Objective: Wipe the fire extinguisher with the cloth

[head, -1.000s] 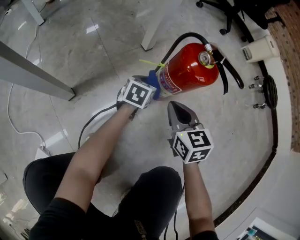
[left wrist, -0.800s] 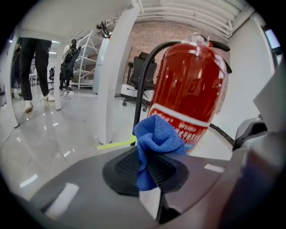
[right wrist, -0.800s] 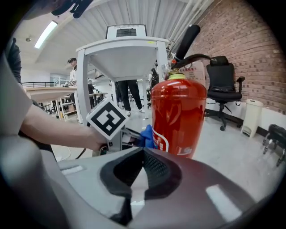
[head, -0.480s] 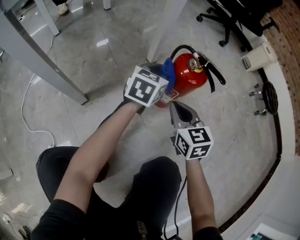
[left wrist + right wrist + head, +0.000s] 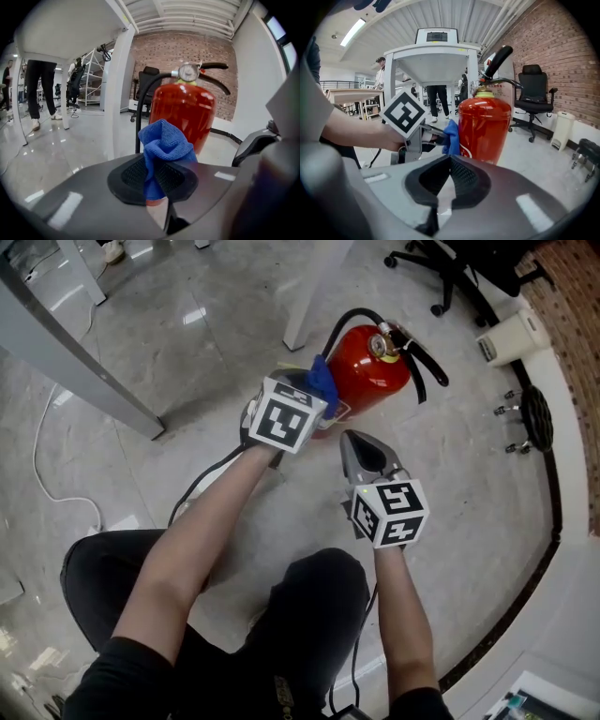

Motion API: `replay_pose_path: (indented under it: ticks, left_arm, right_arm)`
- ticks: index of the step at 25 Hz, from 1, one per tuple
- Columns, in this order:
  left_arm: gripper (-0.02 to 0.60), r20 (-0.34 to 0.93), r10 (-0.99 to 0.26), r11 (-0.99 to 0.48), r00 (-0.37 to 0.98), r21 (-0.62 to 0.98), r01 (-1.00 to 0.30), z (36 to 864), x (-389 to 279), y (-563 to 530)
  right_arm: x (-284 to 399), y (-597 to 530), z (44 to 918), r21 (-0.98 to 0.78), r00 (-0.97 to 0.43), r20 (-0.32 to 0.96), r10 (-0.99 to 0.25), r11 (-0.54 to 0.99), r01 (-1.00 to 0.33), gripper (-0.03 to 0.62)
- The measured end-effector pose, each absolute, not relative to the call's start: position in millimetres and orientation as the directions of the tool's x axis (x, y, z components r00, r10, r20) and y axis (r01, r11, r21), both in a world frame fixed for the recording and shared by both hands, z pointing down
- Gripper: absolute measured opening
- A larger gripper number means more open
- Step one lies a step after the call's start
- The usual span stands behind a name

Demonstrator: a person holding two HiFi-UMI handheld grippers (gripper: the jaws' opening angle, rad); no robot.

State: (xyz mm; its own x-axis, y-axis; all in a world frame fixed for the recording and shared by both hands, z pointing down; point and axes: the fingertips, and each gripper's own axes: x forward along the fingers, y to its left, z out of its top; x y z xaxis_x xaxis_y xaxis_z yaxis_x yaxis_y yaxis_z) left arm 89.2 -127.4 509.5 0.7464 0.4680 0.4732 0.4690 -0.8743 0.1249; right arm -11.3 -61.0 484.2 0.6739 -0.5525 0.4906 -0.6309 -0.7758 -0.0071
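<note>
Landmark: a red fire extinguisher (image 5: 367, 376) stands upright on a pale, glossy floor (image 5: 187, 343), with a black hose (image 5: 339, 329) looping from its top.
Cloth: a bunched blue cloth (image 5: 165, 149) sits high on the extinguisher's red body, on the side facing the person. It seems to touch the body, though the contact itself is hard to make out.
Left gripper: the left gripper (image 5: 157, 177) is just beside the extinguisher, on its near left side. Its jaws are nearly together and clamped on the cloth, which bulges out above the pads.
Right gripper: the right gripper (image 5: 449, 174) is near the extinguisher on its near side, apart from it. Its jaws are fully together with nothing between them.
Gauge: a round pressure gauge (image 5: 188, 72) sits on top of the extinguisher.
Table leg: a white table leg (image 5: 307, 292) stands just beyond the extinguisher, to its left.
Chair: a black office chair (image 5: 533, 101) stands well beyond the extinguisher, against a brick wall (image 5: 543, 42).
</note>
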Motion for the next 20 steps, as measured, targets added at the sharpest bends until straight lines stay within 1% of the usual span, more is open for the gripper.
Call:
replay_pose_path:
  ticks: [9,14,20]
  left_arm:
    - [0.038,0.548,0.42,-0.902,0.723,0.17,0.396,610.3,76.5,-122.7]
    - [0.038,0.636,0.42,-0.897,0.648,0.182,0.403,674.1,68.1,-112.7]
    - [0.038,0.706,0.391,-0.912,0.59,0.213,0.35,737.8,56.7,-99.7]
  right_arm:
    - [-18.0,-30.4,537.0,-0.051,0.669,0.55,-0.5,-0.819,-0.571,0.002]
    - [-23.0,-16.4,562.5,-0.069,0.665,0.573,-0.48,-0.836,-0.544,0.002]
    - [-27.4,6.0,582.2,-0.108,0.679,0.582,-0.449,-0.869,-0.482,0.002]
